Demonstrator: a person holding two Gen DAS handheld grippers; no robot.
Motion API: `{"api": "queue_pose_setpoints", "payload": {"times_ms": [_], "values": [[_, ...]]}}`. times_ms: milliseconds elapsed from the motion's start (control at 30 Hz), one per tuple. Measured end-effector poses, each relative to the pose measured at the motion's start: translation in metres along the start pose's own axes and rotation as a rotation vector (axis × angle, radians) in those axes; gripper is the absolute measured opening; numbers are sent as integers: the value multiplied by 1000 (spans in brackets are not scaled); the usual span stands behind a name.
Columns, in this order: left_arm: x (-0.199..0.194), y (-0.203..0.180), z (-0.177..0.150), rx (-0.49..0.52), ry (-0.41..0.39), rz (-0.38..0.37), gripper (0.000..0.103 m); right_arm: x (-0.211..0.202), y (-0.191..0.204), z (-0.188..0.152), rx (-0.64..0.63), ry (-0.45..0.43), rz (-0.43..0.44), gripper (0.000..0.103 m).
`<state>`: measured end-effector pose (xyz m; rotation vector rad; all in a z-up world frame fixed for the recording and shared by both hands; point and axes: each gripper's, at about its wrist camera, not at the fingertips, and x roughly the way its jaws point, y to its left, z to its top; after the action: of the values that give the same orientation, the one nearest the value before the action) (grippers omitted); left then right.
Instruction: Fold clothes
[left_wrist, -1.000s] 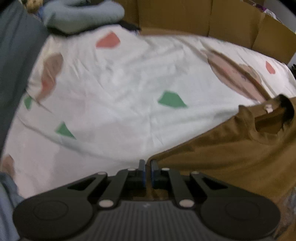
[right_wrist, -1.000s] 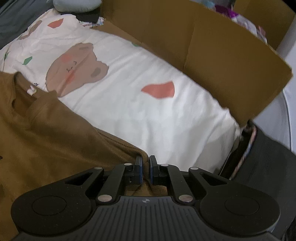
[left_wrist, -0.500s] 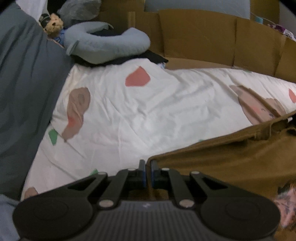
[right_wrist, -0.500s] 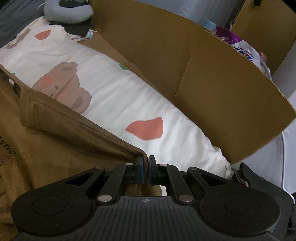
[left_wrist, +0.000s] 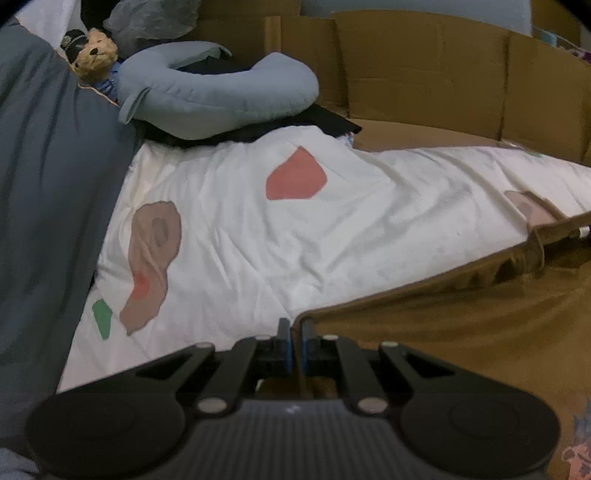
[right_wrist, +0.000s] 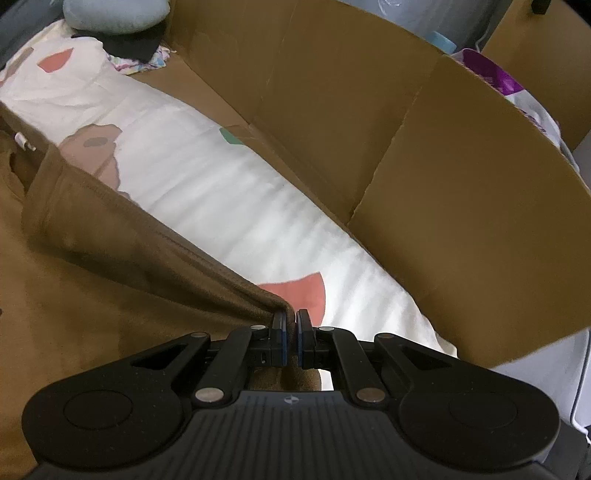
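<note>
brown shirt (left_wrist: 461, 332) lies spread over a white quilt (left_wrist: 332, 229) printed with bears and red and green patches, on a bed. seen from the left wrist camera, the shirt fills the lower right, its top edge running as a taut line up to the right toward the collar; the quilt to the left of that edge and beyond it is bare and open. a dark grey blanket (left_wrist: 44, 184) borders the quilt on the left. at the far end sit a blue u-shaped pillow (left_wrist: 221, 92) and a small teddy bear (left_wrist: 94, 53), with a wall of brown cardboard (left_wrist: 443, 74) behind and to the right. the left gripper (left_wrist: 293, 345) has its jaws clenched on a corner of the shirt's edge, the cloth pinched between the blue pads. seen from the right wrist camera, the shirt (right_wrist: 92, 295) covers the lower left, and a folded band of its edge slopes down to the right gripper (right_wrist: 291, 334), whose jaws are likewise closed tight on a corner of the cloth. right of that edge a strip of bare quilt (right_wrist: 229, 206) runs alongside the cardboard wall (right_wrist: 424, 166), which stands close on the right and hems in that side.
</note>
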<state>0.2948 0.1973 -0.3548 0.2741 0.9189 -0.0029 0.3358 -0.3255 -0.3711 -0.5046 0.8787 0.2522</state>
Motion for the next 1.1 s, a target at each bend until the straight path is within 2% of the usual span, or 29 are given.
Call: {"api": "queue_pose_setpoints", "payload": {"times_ms": [200, 500, 867, 967, 1033, 1100], "values": [[18, 8, 14, -28, 9, 33, 5, 13, 5, 20, -30, 2, -22, 3], [30, 23, 40, -10, 3, 96, 5, 30, 11, 56, -44, -12, -58, 3], [49, 40, 64, -42, 21, 128, 5, 57, 16, 101, -44, -13, -113, 3], [64, 41, 65, -73, 53, 98, 6, 71, 18, 109, -36, 10, -106, 3], [75, 40, 64, -89, 81, 85, 8, 87, 15, 110, 2, 58, -56, 4], [77, 39, 65, -101, 83, 74, 13, 95, 11, 107, 36, 73, -32, 12]]}}
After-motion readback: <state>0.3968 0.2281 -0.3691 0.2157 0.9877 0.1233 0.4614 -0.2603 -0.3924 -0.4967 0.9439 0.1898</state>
